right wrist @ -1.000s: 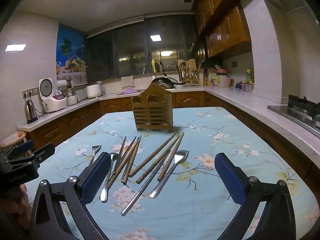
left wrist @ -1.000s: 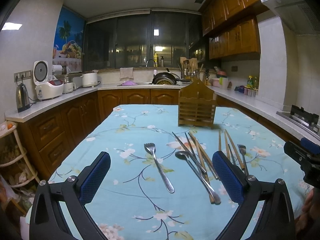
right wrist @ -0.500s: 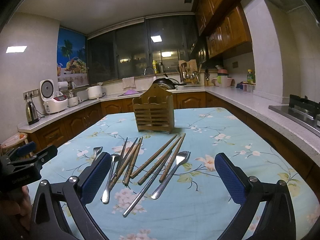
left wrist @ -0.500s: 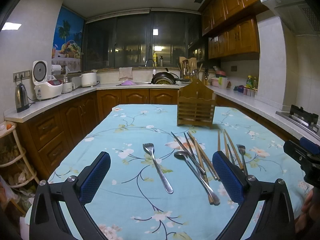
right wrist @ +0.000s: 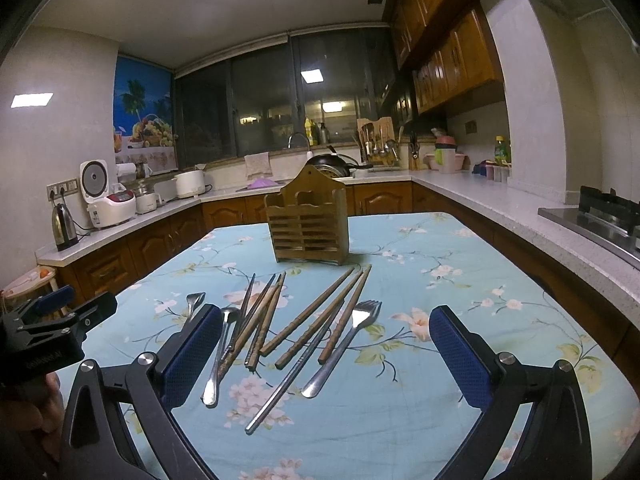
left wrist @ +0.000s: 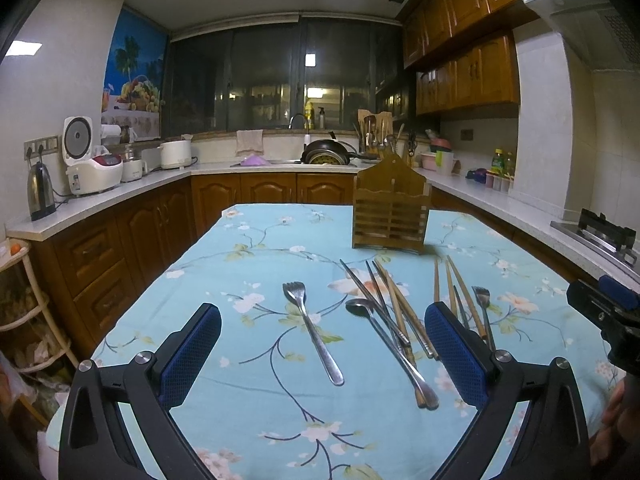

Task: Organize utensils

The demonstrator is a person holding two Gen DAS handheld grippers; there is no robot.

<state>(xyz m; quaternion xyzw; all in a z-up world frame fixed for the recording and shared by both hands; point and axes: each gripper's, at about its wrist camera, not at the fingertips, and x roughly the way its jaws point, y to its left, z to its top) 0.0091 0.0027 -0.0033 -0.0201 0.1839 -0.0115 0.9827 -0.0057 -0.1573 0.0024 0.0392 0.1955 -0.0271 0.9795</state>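
Note:
A wooden slatted utensil holder (left wrist: 390,210) (right wrist: 308,220) stands upright on the far half of the table. In front of it lie loose utensils: a lone metal fork (left wrist: 310,330), a spoon (left wrist: 386,350) (right wrist: 218,356), several wooden chopsticks (right wrist: 316,324) (left wrist: 404,312), metal chopsticks (right wrist: 294,376) and a second fork (right wrist: 344,344) (left wrist: 484,312). My left gripper (left wrist: 322,342) is open above the lone fork. Above the chopstick pile my right gripper (right wrist: 326,348) is open too. Each holds nothing.
The table carries a light blue floral cloth (left wrist: 248,280). Wooden cabinets and a white counter run around it, with a kettle (left wrist: 40,192) and rice cooker (left wrist: 92,164) at left. A gas stove (right wrist: 608,216) sits at right. A person's hand (right wrist: 28,416) holds the other gripper.
Both views have drifted only slightly; the right gripper has eased a little closer to the utensil pile. Nothing on the table has moved and both grippers stay open.

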